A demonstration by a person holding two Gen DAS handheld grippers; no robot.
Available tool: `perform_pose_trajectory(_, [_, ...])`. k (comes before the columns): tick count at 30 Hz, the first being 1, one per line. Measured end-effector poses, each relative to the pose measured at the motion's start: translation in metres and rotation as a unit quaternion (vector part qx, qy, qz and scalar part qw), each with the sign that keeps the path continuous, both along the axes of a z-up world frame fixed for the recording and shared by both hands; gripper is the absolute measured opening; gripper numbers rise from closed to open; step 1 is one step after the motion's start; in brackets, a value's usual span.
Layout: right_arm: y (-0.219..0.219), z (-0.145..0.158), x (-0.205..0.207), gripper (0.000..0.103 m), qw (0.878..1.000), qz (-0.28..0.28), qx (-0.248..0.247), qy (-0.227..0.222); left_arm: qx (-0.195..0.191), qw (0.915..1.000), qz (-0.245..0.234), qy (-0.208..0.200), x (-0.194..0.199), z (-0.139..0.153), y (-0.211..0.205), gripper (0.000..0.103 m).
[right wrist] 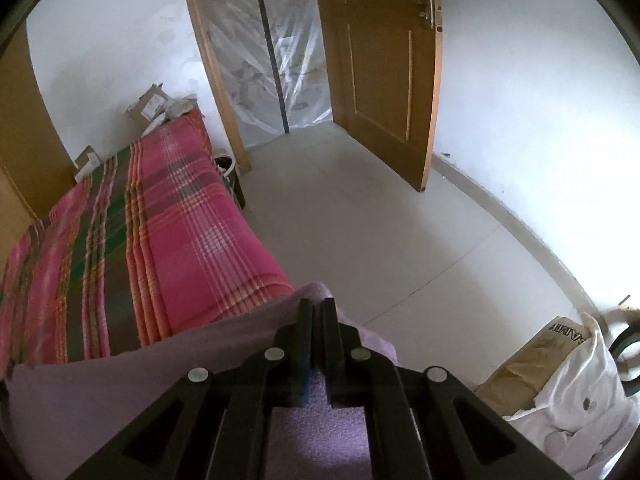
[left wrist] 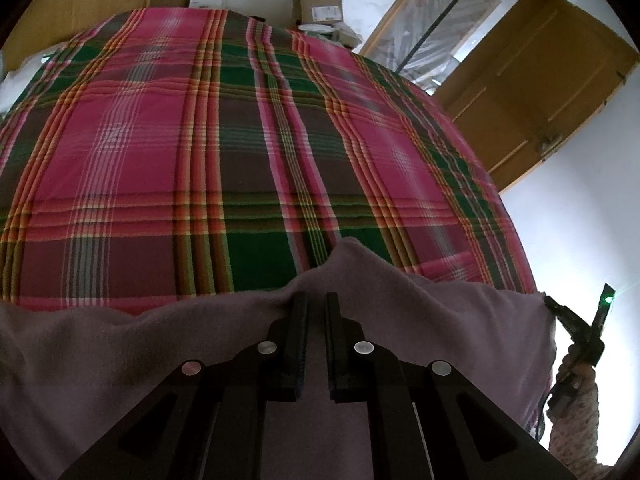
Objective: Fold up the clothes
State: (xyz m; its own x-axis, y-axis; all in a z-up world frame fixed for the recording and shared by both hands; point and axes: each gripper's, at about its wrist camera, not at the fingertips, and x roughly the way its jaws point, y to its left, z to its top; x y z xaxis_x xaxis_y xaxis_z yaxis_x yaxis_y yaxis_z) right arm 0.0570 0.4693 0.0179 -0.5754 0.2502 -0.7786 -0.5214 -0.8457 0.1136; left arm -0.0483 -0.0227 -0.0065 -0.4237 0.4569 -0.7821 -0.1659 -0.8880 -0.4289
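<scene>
Mauve fleece, a soft purple-grey garment (left wrist: pixel 440 320), is hanging stretched between the two grippers at the near edge of the bed with the pink, green and brown plaid cover (left wrist: pixel 240 140). Its upper hem is sagging in a shallow curve and rising to a peak just beyond the left gripper (left wrist: pixel 317 304), whose black fingers are pinching a fold of the cloth between them. Toward the right end of that hem, the right gripper (right wrist: pixel 316 308) is clenching the garment's corner (right wrist: pixel 320 292) with its fingers nearly closed together, out past the bed's side and above the pale tiled floor (right wrist: pixel 380 220). From the left wrist view, a patterned sleeve (left wrist: pixel 576 420) is showing below that gripper. Beyond the far end of the bed, cardboard boxes (left wrist: pixel 320 10) are sitting against the white wall. Further along from the bed's far corner, a wooden door (right wrist: pixel 384 60) is standing open beside a doorway covered in clear plastic sheeting (right wrist: pixel 280 48). A white plastic bag (right wrist: pixel 580 408) is lying on the floor, well apart from the bed.
</scene>
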Motion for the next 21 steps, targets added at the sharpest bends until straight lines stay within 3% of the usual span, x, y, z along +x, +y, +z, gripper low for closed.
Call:
perform_pose_trajectory(6, [-0.006,0.007,0.009,0.015,1.000,-0.022,0.013,0.001,0.001,0.9998,0.016,0.006,0.009,0.005,-0.011,0.008])
perform_pose_trajectory(8, [-0.021,0.016,0.013,0.018,0.999,-0.004,0.032,0.012,0.002,0.9996,0.027,0.013,0.018,0.009,-0.021,0.008])
perform_pose_trajectory(10, [-0.038,0.024,0.016,0.027,0.998,0.021,0.052,0.027,-0.001,0.9992,0.034,0.019,0.030,0.011,-0.029,0.008])
perform_pose_trajectory(16, [-0.095,0.026,0.028,0.028,0.990,0.121,0.045,0.053,0.000,0.9977,0.064,0.020,0.068,0.008,-0.059,0.008])
perform_pose_trajectory(21, [-0.134,0.009,0.043,0.029,0.983,0.173,0.054,0.042,-0.009,0.9956,0.087,0.034,0.105,0.008,-0.079,0.008])
